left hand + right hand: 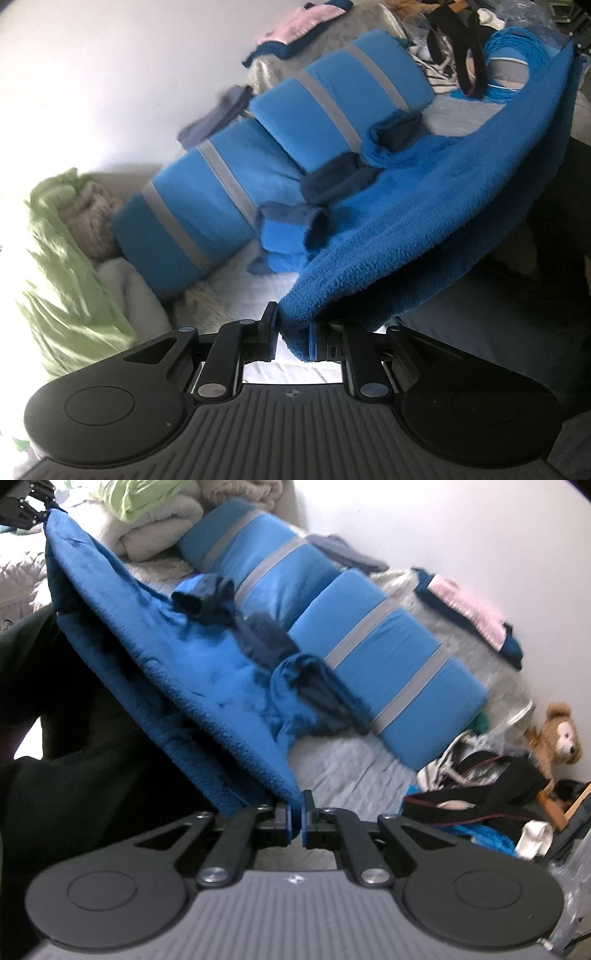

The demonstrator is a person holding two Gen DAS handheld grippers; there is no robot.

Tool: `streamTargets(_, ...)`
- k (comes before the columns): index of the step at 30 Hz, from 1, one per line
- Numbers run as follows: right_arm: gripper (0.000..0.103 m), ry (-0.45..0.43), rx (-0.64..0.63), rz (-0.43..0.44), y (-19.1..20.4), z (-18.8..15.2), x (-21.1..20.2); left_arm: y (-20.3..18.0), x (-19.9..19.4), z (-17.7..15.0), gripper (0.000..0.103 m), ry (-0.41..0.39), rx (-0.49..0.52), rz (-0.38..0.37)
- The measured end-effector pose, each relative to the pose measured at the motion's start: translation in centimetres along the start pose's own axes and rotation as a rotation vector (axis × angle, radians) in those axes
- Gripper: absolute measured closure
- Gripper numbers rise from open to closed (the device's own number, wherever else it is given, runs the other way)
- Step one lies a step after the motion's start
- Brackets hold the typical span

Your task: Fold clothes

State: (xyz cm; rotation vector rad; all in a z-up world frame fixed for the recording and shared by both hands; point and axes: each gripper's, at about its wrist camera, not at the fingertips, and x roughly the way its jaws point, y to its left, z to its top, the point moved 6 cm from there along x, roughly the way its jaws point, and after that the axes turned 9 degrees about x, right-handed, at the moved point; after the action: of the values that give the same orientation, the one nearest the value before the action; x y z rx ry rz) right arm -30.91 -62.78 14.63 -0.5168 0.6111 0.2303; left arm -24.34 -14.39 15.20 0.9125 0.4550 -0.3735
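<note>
Blue fleece blanket (pixel 424 206), thick and fuzzy, is held stretched above the bed (pixel 351 771), one corner pinched in the left hand-held gripper (pixel 293 332) and the other in the right hand-held gripper (pixel 294 821), whose jaws are pressed almost together on a thin edge. Small dark-blue garments (pixel 266 642) lie on the far part of the blanket, beside a long blue cushion with grey stripes (pixel 369 646). That thin right-hand grip could slip under the fleece's weight. If the far edge is dragged, the small garments could be rolled into the fold.
</note>
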Motion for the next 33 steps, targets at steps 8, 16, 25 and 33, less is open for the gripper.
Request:
streamTargets(8, 0.098, 0.105, -0.038, 0.057, 2.2, -2.4, 2.3, -2.0, 1.2, -2.1, 0.085, 0.029, -0.042, -0.075)
streamTargets(16, 0.052, 0.149, -0.014, 0.066, 2.3, -3.2, 3.3, -2.3, 1.2, -3.4, 0.037, 0.034, -0.065, -0.088)
streamTargets(25, 0.009, 0.159, 0.18, 0.178, -0.6, -4.4, 3.1, 0.2, 0.6, -5.1, 0.03, 0.054, -0.252, -0.303)
streamTargets(33, 0.004, 0.136, 0.314, 0.402, -2.3, -3.0, 1.0, 4.9, -1.8, -4.5, 0.029, -0.036, -0.469, -0.432)
